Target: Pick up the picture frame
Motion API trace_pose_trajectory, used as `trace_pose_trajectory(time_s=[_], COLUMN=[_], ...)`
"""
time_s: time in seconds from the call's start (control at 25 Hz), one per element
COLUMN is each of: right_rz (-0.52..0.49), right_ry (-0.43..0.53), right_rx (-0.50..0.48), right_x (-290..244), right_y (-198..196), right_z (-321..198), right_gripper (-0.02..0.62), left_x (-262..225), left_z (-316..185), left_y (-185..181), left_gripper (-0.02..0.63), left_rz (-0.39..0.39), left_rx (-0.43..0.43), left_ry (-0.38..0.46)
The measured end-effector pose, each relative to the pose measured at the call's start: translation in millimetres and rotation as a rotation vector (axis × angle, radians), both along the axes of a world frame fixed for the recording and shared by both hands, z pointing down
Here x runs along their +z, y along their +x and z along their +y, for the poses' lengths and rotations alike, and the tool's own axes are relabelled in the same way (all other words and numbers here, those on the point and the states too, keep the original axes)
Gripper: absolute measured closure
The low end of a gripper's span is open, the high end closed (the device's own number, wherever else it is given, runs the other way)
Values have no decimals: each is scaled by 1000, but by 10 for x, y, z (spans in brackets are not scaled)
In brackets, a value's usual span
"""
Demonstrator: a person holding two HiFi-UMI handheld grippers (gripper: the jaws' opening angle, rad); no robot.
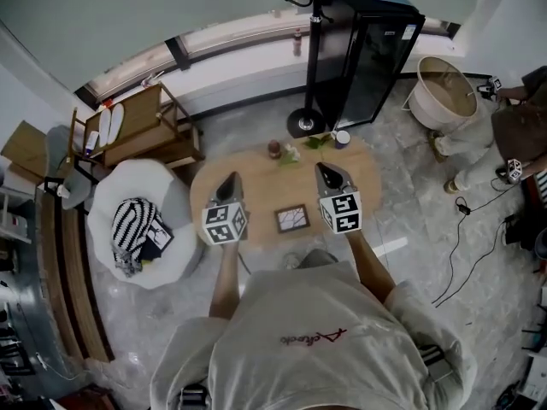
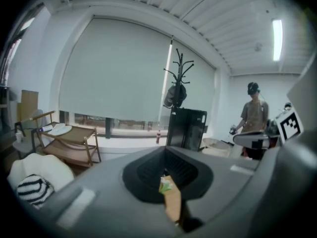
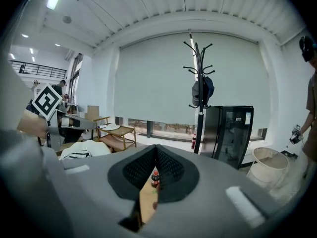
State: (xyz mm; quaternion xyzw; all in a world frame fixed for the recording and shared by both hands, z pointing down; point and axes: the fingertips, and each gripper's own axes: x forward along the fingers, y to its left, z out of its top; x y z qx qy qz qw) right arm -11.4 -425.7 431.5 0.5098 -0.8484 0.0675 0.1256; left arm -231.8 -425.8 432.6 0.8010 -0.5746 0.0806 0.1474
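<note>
You held the left tool [image 1: 228, 180] and right tool [image 1: 327, 172] shut and empty, either side of the picture frame [image 1: 292, 219] lying flat near the counter's [image 1: 256, 171] near edge. It looked light, stiff, probably glass-fronted: best pinched by its border.

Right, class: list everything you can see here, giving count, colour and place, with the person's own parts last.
Table: one, light wood, centre.
Picture frame: one, dark-edged, flat on the table's near side.
Jar: one, dark red, table's far edge.
Cup: one, white, table's far edge.
Armchair: one, white, left of the table.
Cushion: one, black-and-white striped, on the armchair.
Trolley: one, brown wood, by the window.
Coat stand: one, black, behind the table.
Cabinet: one, black, beside the coat stand.
Tub: one, cream, far right.
Second person: one, right edge.
Left gripper: grey, shut, over the table.
Right gripper: grey, shut, over the table.
</note>
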Motion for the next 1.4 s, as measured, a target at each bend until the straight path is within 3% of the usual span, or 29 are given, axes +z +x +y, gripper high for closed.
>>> trace_pose_trajectory(time_s=[0.32,0.72,1.4], right_rz=[2,4,29], right_ry=[-43,-113,-298], right_rx=[-5,-69,-105], right_x=[185,485,1724], right_y=[0,-152,-121], right_z=[-66,-366,-652], right_gripper=[589,589,589], left_x=[189,569,1700], left_z=[-38,-174,-373], left_y=[65,44,50], left_gripper=[604,604,604], left_rz=[-11,-6,1], left_rx=[17,-26,-63], left_ry=[-43,-130,-292])
